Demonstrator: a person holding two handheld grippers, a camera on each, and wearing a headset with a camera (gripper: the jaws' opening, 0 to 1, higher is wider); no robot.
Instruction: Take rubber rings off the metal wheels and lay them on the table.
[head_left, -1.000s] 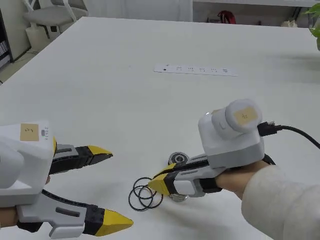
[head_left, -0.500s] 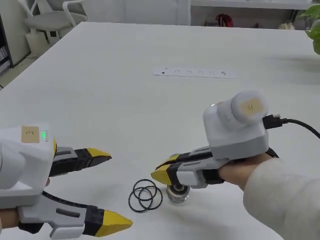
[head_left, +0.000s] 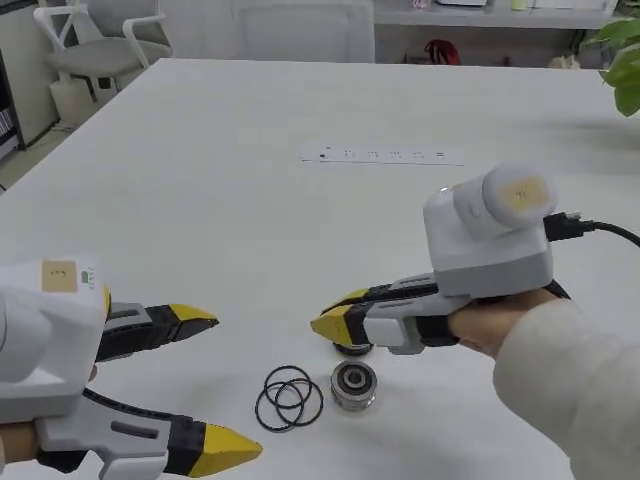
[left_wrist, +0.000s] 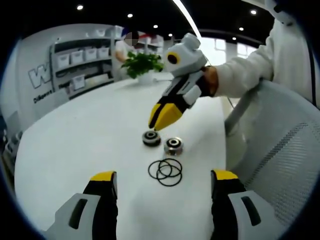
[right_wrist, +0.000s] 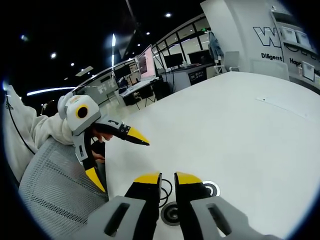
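While rings (head_left: 290, 396) lie beside a wheel (head_left: 354, 385), the right gripper (head_left: 324, 327) hovers.

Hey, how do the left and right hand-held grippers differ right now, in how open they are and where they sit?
The left hand-held gripper has its jaws spread wide; the right hand-held gripper has its jaws shut together. The left one hangs back from the rubber rings, while the right one's tips sit just over the farther metal wheel. Both have yellow tips and hold nothing.
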